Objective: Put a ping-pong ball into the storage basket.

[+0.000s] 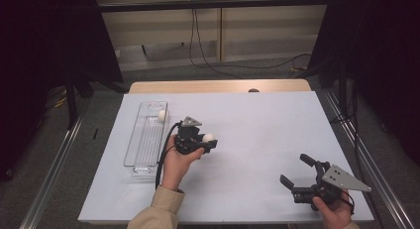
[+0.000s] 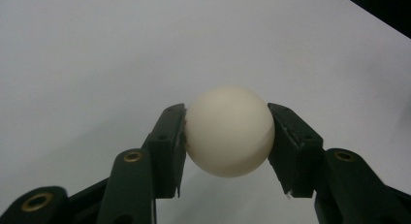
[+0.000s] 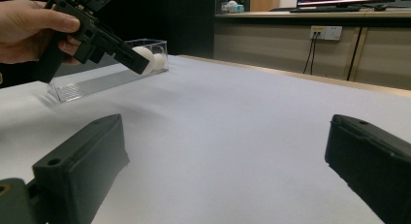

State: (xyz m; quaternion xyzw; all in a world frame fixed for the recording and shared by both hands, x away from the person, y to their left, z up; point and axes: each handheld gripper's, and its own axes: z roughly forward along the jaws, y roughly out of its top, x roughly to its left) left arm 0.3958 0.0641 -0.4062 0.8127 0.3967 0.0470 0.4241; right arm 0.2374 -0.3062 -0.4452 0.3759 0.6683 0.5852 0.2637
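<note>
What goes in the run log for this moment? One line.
left gripper: shut on ball | right gripper: open, idle | tray: one ball inside

Matt smooth white ball (image 2: 229, 136), clear glossy plastic tray (image 1: 144, 140), matt white table cover (image 1: 257, 135)

White ball (image 2: 229, 136): smooth, matte, round, clamped at its sides between the left gripper (image 1: 205, 140) pads, raised above the table's white sheet (image 1: 257, 140), just right of the clear tray (image 1: 146, 140), left of centre.
</note>
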